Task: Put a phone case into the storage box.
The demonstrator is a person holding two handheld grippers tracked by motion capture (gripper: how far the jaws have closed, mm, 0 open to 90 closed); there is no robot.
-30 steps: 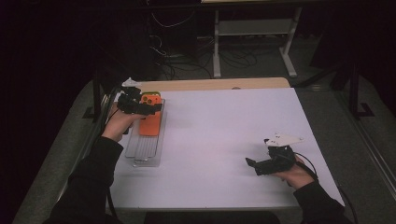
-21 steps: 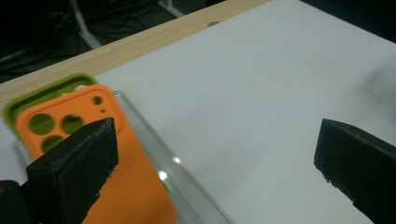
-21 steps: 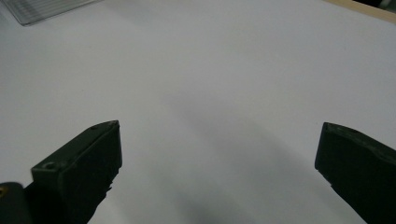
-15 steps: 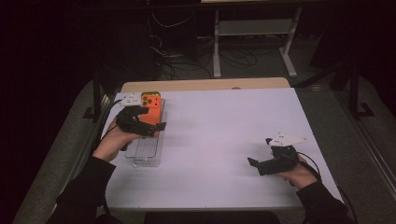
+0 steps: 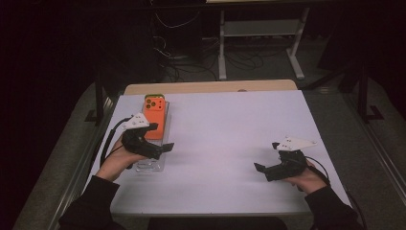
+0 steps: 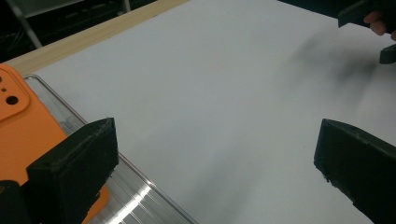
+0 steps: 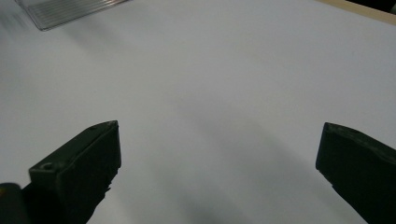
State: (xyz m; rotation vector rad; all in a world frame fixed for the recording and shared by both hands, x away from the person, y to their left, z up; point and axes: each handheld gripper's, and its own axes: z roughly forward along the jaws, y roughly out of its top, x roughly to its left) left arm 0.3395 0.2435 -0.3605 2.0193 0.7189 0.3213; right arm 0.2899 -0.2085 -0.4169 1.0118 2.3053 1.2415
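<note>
An orange phone (image 5: 154,115) lies camera-side up at the far end of a clear plastic tray (image 5: 149,165) on the left of the white table (image 5: 230,129). My left gripper (image 5: 162,137) hovers over the tray just nearer than the phone, open and holding nothing. In the left gripper view the phone (image 6: 21,126) and the tray's rim (image 6: 135,198) sit behind the left jaw of that gripper (image 6: 215,154). My right gripper (image 5: 267,156) rests low at the near right, open and empty. In the right gripper view this gripper (image 7: 219,158) shows bare table between its jaws.
A wooden strip (image 5: 210,86) runs along the table's far edge, with dark floor, cables and a white stand (image 5: 258,28) beyond. The tray's corner (image 7: 70,9) appears far off in the right gripper view. The right gripper's fingers (image 6: 369,18) show across the table.
My left gripper has drawn back from over the phone toward the person, along the tray, and turned its jaws rightward. The right gripper has barely shifted.
</note>
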